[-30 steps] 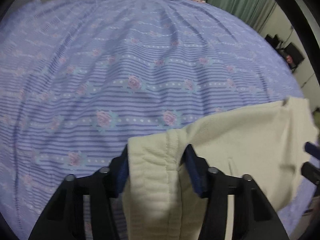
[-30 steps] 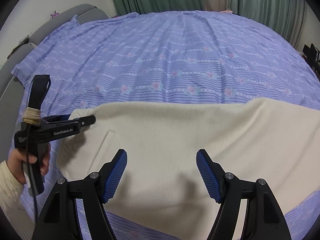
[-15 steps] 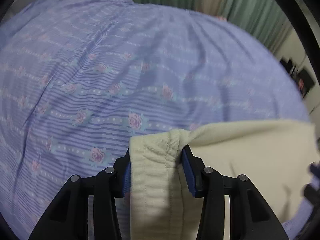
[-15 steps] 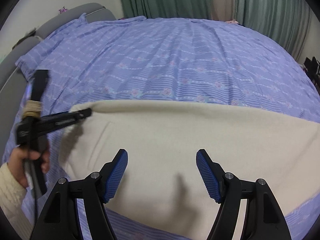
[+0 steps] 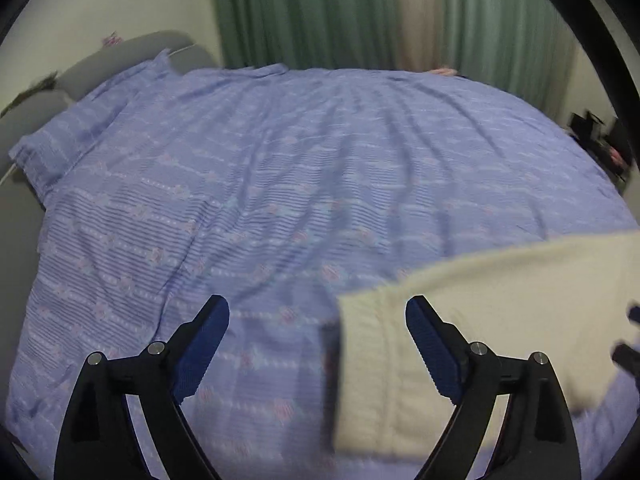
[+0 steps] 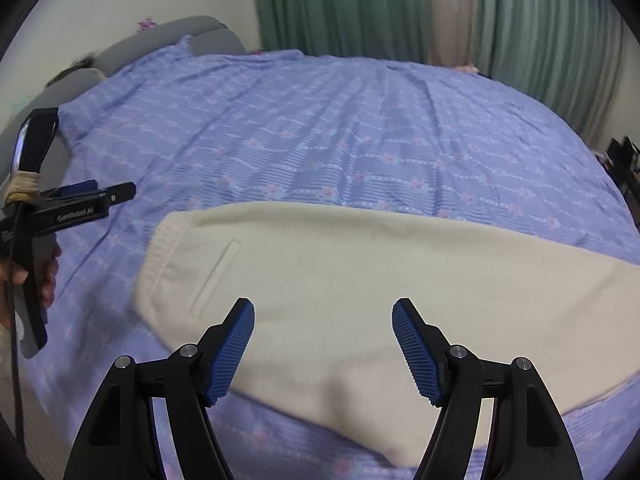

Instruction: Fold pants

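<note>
Lying flat on the bed with the lilac rose-striped sheet (image 6: 360, 128), the cream fleece pants (image 6: 360, 280) spread left to right.
Their ribbed waistband (image 5: 368, 364) lies between the spread blue pads of the left tool (image 5: 316, 344), untouched; the right tool (image 6: 323, 344) hovers over the cloth, jaws wide apart. Green pleated curtains (image 6: 360, 4) hang behind.

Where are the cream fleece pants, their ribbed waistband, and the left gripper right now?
cream fleece pants (image 6: 360, 280), right wrist view, middle of the flat fabric.
ribbed waistband (image 6: 158, 258), right wrist view, left end of the pants.
left gripper (image 5: 318, 340), left wrist view, midway between its open fingertips.
</note>
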Available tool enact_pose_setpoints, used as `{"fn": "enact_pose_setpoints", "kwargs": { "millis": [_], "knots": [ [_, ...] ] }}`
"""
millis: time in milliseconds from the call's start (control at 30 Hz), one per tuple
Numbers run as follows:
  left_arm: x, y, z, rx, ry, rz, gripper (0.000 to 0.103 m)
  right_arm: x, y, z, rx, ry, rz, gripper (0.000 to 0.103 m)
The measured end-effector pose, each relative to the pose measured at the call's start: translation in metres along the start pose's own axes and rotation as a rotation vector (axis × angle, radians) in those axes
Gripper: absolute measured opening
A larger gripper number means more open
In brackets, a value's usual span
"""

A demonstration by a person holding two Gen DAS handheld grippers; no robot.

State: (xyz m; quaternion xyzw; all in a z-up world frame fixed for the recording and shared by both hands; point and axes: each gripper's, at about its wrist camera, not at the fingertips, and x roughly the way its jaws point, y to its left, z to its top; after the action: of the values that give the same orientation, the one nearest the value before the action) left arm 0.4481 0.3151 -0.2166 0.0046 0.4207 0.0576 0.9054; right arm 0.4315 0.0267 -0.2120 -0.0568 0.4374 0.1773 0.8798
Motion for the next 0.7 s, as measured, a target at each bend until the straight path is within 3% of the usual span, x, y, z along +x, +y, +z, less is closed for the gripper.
{"fn": "enact_pose_setpoints", "kwargs": {
  "millis": [100, 233, 333, 533, 700],
  "knots": [
    [-0.03, -0.028, -0.027, 0.046, -0.012, -0.056, 0.091, -0.023, -0.006, -0.018, -0.038, -0.02, 0.04, 0.072],
    [-0.053, -0.062, -0.067, 0.005, 0.017, -0.138, 0.091, -0.045, -0.024, -0.051, -0.073, 0.012, 0.046, 0.072],
    [-0.063, -0.098, -0.094, 0.027, 0.047, -0.145, 0.091, -0.051, -0.039, -0.074, -0.067, 0.049, 0.042, 0.072],
    [-0.051, -0.163, -0.136, 0.125, 0.135, -0.136, 0.091, -0.033, -0.071, -0.109, -0.017, 0.133, 0.089, 0.072],
    [-0.031, -0.191, -0.153, 0.096, 0.219, -0.151, 0.09, -0.001, -0.083, -0.133, -0.018, 0.19, 0.117, 0.071]
  ]
}}
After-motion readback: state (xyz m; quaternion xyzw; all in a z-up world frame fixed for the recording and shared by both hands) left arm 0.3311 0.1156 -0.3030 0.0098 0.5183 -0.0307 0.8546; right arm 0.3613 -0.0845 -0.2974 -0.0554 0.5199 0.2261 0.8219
